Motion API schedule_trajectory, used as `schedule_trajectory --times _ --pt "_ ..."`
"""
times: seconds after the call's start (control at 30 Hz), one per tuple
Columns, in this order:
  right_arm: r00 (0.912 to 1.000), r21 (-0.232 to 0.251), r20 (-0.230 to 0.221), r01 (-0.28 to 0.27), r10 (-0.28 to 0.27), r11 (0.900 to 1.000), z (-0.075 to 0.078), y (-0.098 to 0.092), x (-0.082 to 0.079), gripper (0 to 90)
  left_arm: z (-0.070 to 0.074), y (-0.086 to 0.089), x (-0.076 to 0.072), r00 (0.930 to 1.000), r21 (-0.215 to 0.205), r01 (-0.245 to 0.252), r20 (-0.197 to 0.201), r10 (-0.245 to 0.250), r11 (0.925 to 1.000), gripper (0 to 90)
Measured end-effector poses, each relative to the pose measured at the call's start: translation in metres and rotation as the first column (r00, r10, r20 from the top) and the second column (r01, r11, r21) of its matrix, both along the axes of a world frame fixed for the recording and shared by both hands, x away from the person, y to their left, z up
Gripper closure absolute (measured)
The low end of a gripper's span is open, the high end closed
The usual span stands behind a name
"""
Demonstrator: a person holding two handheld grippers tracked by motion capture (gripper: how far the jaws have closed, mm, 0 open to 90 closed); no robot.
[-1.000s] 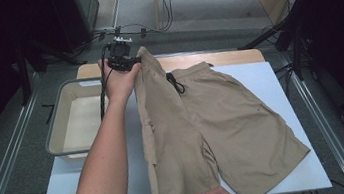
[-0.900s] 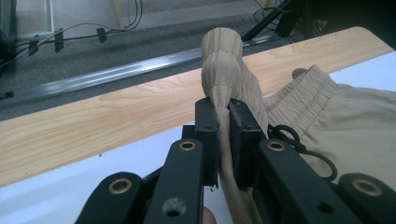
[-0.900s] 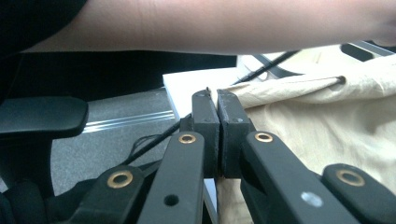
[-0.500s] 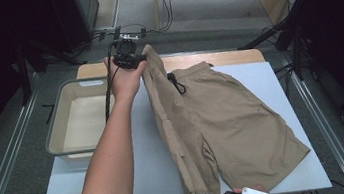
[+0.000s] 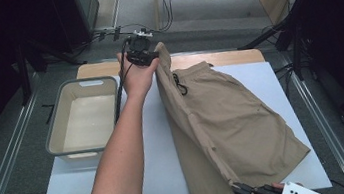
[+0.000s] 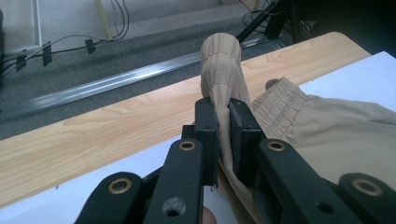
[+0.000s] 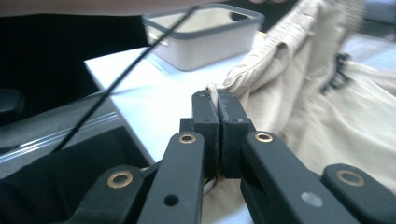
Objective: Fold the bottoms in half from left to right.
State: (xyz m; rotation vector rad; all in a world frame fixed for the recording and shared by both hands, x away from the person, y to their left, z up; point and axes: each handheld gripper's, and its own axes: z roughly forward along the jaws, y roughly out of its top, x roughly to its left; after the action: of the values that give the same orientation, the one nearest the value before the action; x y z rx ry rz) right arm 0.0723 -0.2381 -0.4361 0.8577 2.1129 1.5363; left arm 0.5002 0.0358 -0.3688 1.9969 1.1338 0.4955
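Folding looks half done: left claw (image 5: 147,56) at twelve o'clock pinches the waistband, right claw (image 5: 253,193) at five o'clock clamps the hem; the shorts (image 5: 228,120) lie doubled on the surface (image 5: 157,154), unflattened.

Each gripper is built of matte black plastic linkage arms pinned with brass-coloured rivets, ending in two flat rectangular black fingers (image 6: 243,135). A thin black cable (image 5: 120,91) is trailed from the left gripper (image 5: 144,56). No sleeve is worn on the forearm.
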Motion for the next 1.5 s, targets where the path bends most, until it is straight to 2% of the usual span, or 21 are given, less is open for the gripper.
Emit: schedule_trajectory --times 0.13,0.37,0.67,0.9,1.13,1.3,1.37,1.43,1.47,1.5 --pt "0.9984 0.004 -0.009 0.057 -0.057 0.998 -0.004 -0.018 -0.002 85.1 0.0 -0.009 0.0 1.0 -0.007 0.008 -0.003 -0.008 0.9999 83.6" --pt "0.9926 0.01 -0.01 0.121 -0.121 0.993 -0.005 -0.042 0.0 85.1 0.002 -0.025 0.001 0.9999 -0.022 0.011 -0.011 -0.011 0.9997 83.5" --pt "0.9701 0.025 -0.045 0.24 -0.238 0.971 -0.015 -0.082 0.005 85.1 -0.001 -0.043 0.002 0.9998 -0.031 0.021 -0.003 -0.021 0.9993 82.5" --pt "0.9556 0.022 -0.06 0.29 -0.289 0.957 -0.019 -0.099 0.004 85.1 -0.003 -0.063 0.002 0.9998 -0.046 0.015 0.011 -0.015 0.9988 80.8" --pt "0.9294 0.025 -0.081 0.363 -0.36 0.931 -0.027 -0.123 0.007 85.1 -0.01 -0.083 0.004 0.9995 -0.048 0.029 0.014 -0.028 0.9984 80.7" --pt "0.9097 0.031 -0.093 0.409 -0.405 0.912 -0.031 -0.139 0.008 85.1 -0.017 -0.094 0.006 0.9987 -0.081 0.05 0.015 -0.049 0.9955 80.3" --pt "0.899 0.038 -0.1 0.432 -0.426 0.901 -0.032 -0.144 0.009 85.1 -0.02 -0.097 0.007 0.998 -0.096 0.062 0.015 -0.061 0.9934 80.3" --pt "0.8875 0.037 -0.107 0.454 -0.448 0.89 -0.034 -0.149 0.012 85.1 -0.023 -0.101 0.008 0.9973 -0.088 0.072 0.02 -0.07 0.9935 80.3" --pt "0.8825 0.036 -0.109 0.463 -0.457 0.885 -0.036 -0.151 0.013 85.1 -0.025 -0.102 0.009 0.9973 -0.098 0.072 0.024 -0.07 0.9926 79.7" --pt "0.8772 0.031 -0.113 0.473 -0.467 0.881 -0.037 -0.153 0.014 85.1 -0.027 -0.103 0.01 0.9958 -0.123 0.089 0.029 -0.086 0.9883 77.7"
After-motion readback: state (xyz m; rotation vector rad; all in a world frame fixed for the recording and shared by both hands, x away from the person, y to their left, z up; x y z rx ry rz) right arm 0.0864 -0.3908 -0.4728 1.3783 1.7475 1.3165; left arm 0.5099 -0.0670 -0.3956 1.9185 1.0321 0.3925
